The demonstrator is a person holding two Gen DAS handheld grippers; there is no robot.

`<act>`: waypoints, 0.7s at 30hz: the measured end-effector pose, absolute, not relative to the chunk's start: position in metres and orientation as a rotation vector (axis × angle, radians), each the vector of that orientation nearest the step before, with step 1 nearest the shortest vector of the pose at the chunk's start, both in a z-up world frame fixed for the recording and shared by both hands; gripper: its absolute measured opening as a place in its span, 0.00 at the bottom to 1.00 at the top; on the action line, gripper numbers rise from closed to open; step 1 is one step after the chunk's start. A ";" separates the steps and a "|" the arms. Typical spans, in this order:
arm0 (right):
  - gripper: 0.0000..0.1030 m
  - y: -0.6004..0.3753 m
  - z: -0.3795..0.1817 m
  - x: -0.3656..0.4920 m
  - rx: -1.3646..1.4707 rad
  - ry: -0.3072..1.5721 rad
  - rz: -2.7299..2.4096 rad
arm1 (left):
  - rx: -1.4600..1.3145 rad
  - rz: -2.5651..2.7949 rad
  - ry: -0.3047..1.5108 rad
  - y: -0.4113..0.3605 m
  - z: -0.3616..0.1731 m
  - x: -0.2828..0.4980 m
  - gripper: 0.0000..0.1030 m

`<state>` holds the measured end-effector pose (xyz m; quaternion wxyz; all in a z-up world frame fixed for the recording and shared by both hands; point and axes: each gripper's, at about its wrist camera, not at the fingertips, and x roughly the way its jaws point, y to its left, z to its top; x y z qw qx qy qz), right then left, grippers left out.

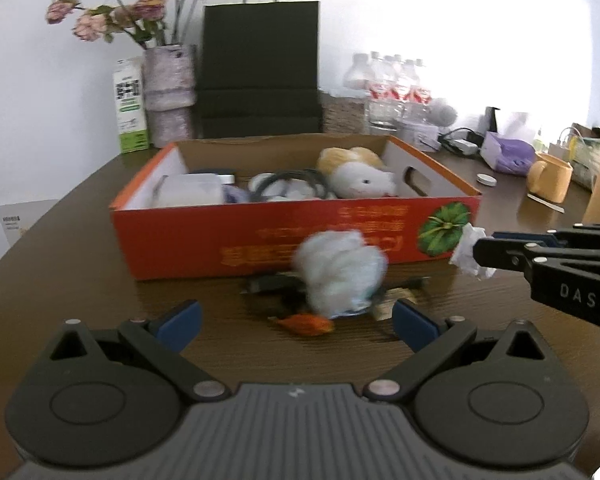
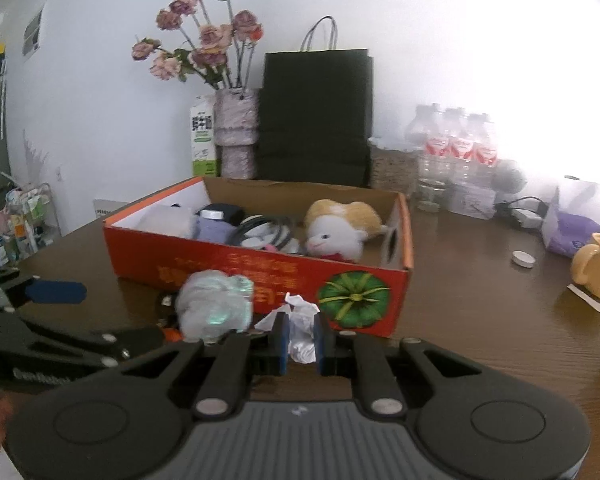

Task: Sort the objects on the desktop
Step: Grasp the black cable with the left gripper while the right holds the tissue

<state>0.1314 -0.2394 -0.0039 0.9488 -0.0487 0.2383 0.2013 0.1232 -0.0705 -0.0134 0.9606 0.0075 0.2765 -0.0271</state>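
An orange cardboard box [image 1: 228,240] [image 2: 260,268] sits mid-table and holds a plush toy [image 1: 360,184] [image 2: 332,236], cables and bottles. In front of it lies a crumpled clear plastic bag [image 1: 340,272] [image 2: 214,304] on a small heap with a black cable [image 1: 268,282] and an orange scrap [image 1: 306,324]. My right gripper [image 2: 300,338] [image 1: 476,254] is shut on a crumpled white paper wad [image 2: 302,320] [image 1: 468,248], held just above the table by the box's front right corner. My left gripper [image 1: 296,318] stands open before the plastic bag, nothing between its fingers [image 2: 56,292].
Behind the box stand a black paper bag [image 1: 260,68], a vase of dried roses [image 1: 168,92], a carton [image 1: 130,108] and water bottles [image 1: 396,88]. A yellow mug [image 2: 598,266], purple tissue pack [image 2: 572,232] and white cap [image 2: 523,259] sit on the right.
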 end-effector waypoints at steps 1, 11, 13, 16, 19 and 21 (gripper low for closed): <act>0.11 -0.244 -0.004 0.133 -0.099 0.486 0.408 | 0.016 -0.055 0.565 -0.076 -0.015 0.126 1.00; 0.11 -0.280 -0.012 0.153 -0.082 0.500 0.422 | 0.027 -0.031 0.622 -0.124 -0.033 0.150 1.00; 0.11 -0.284 -0.014 0.158 -0.081 0.504 0.429 | 0.031 -0.021 0.628 -0.129 -0.035 0.154 1.00; 0.11 -0.289 -0.017 0.164 -0.083 0.512 0.445 | 0.035 -0.011 0.632 -0.136 -0.037 0.157 1.00; 0.11 -0.290 -0.019 0.169 -0.084 0.519 0.470 | 0.035 0.015 0.634 -0.140 -0.038 0.160 0.99; 0.11 -0.289 -0.021 0.170 -0.082 0.522 0.484 | 0.026 0.023 0.627 -0.141 -0.038 0.160 0.98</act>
